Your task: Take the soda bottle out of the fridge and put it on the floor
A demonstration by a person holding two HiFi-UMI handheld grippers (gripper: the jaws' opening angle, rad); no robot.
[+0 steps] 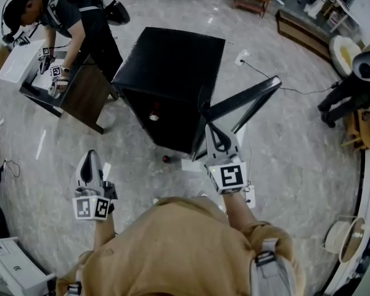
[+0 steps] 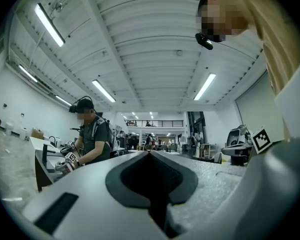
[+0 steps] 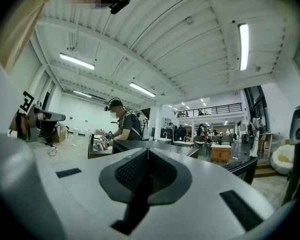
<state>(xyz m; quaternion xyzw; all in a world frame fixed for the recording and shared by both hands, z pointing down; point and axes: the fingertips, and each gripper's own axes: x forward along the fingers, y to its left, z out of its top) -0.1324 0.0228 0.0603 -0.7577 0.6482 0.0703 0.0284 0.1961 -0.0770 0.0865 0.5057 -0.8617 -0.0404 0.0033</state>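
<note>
Soda bottle [image 1: 154,115], as best I am reading it, is the small red-and-white shape showing low in the dark inside of the black fridge [image 1: 172,60]. It is too small for me to be certain, and a dark red round object [image 1: 166,159] is also lying on the floor [image 1: 283,165] just in front of the fridge. The fridge door [image 1: 246,100] is standing swung out to the right, so I am judging the opening step done and the reach-in as the step now in hand.

I am holding the right gripper [image 1: 211,133] just beside the door's near edge, with its jaws clenched together and nothing between them. The right gripper view is showing the pads meeting on one line. I am keeping the left gripper [image 1: 90,155] well off to the left of the fridge, likewise closed on nothing.

Next I am expecting to part the right jaws, bring them down and in toward the fridge opening, and line them up on either side of the bottle before closing. The door is sitting close by, so I am minding that clearance.
</note>
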